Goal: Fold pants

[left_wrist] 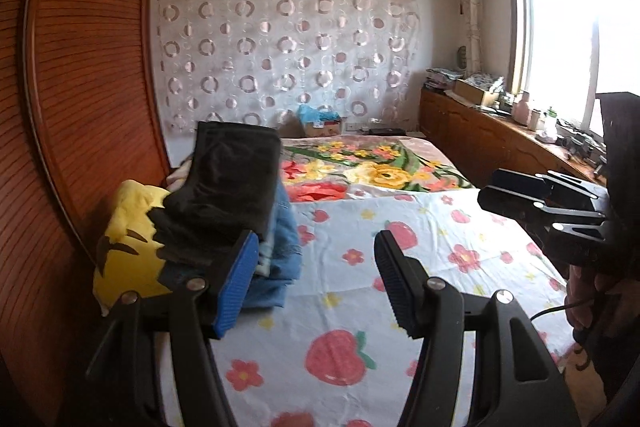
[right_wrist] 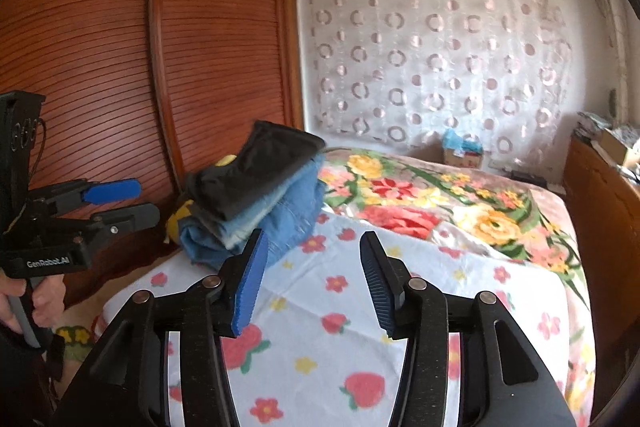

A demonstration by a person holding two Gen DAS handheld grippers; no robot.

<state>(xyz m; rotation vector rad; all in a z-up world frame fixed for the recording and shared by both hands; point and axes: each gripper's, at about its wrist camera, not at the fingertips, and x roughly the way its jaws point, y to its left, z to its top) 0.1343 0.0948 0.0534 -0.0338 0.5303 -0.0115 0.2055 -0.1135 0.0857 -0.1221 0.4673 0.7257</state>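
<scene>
Hovering over the sheet [right_wrist: 320, 307], left gripper [left_wrist: 316, 279] and right gripper [right_wrist: 314, 279] are gaping empty; folded pants [right_wrist: 256, 187] are sitting at ten o'clock.

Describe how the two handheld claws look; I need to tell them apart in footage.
Both look alike: black frames with silver pivot bolts, one blue ribbed pad and one black. The left claw carries white "GenRobot.AI" lettering; beside the right claw, a thin black cable runs near the hand.
</scene>
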